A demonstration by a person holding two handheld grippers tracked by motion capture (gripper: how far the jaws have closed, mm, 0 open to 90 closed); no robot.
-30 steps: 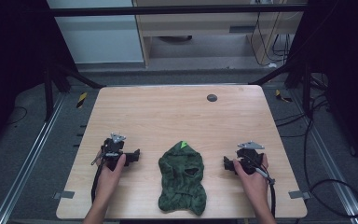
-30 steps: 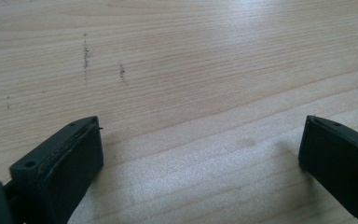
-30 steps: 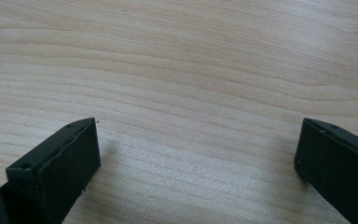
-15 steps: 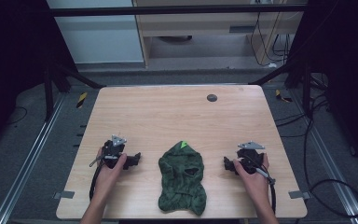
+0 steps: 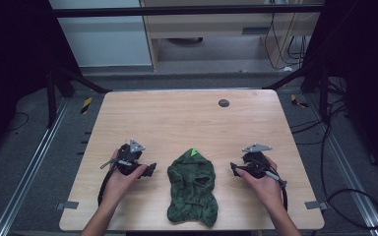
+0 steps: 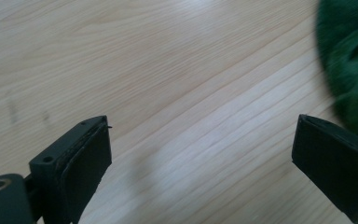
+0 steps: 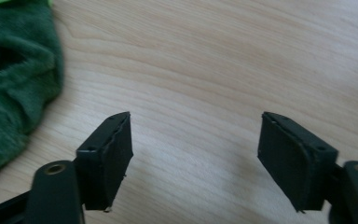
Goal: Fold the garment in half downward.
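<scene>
Green fleece garment judged soft, light, floppy; best pinched at side edges, 3 and 9 o'clock. Left gripper wide open, empty; right gripper part-open, jaws just closing, nothing held.

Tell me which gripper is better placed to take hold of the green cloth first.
Left, narrowly: the left gripper sits closer to the green cloth and its jaws stand wide. The right gripper has just been closing on nothing.

Table evenly lit from above, surroundings dark; green cloth blurred in left gripper view
</scene>
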